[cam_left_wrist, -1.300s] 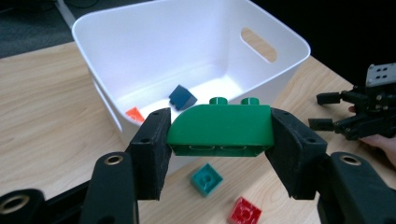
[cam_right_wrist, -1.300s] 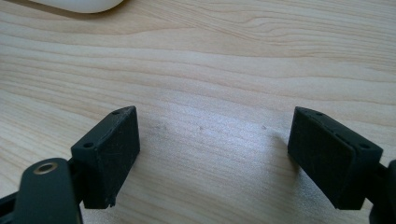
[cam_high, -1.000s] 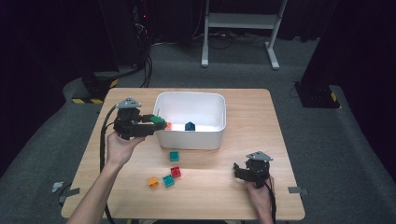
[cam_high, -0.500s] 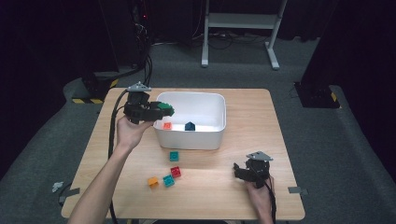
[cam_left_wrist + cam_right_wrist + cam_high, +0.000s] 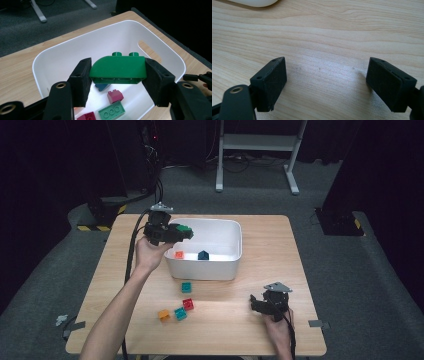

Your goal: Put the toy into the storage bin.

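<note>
My left gripper [image 5: 181, 233] is shut on a green brick [image 5: 118, 69] with a rounded corner and two studs, held above the left end of the white bin [image 5: 227, 270]. In the left gripper view the brick [image 5: 118, 69] hangs over the bin's inside [image 5: 75, 53], where a blue brick [image 5: 102, 87], a dark red brick [image 5: 115, 95] and a light green brick [image 5: 111, 111] lie. My right gripper [image 5: 259, 302] rests low over the table near the front right, open, with bare wood [image 5: 325, 72] between its jaws.
Loose bricks lie on the table in front of the bin: a teal one [image 5: 186, 287], a red one [image 5: 188, 304], another teal one [image 5: 180, 313] and an orange one [image 5: 163, 315]. Inside the bin sit an orange-red brick [image 5: 178, 254] and a dark brick [image 5: 203, 255].
My left gripper has carried the green brick away from me and to the right, from beside the bin's left wall to above its left end. The right gripper has stayed put.
</note>
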A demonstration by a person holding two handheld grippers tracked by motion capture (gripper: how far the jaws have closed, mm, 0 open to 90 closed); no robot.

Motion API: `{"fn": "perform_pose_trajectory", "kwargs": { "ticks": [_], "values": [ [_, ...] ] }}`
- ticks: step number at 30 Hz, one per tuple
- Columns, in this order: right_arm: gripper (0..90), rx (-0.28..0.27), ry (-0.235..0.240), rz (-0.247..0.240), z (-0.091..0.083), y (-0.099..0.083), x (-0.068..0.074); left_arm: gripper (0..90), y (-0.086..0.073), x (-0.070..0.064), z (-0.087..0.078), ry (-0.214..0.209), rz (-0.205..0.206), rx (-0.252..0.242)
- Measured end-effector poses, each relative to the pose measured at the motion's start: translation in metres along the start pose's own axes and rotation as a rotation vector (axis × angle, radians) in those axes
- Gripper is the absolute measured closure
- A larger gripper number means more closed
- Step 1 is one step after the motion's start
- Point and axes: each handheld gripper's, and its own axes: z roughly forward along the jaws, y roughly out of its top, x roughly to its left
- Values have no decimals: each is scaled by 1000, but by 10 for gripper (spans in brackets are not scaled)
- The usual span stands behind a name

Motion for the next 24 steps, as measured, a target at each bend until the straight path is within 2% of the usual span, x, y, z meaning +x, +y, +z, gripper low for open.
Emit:
{"fn": "perform_pose_trajectory", "kwargs": {
  "ticks": [13, 24],
  "values": [
    [166, 0, 0, -1, 0, 0, 0, 427, 4, 6, 20, 31, -25, 17],
    [166, 0, 0, -1, 0, 0, 0, 426, 2, 13, 29, 51, -39, 34]
  ]
}}
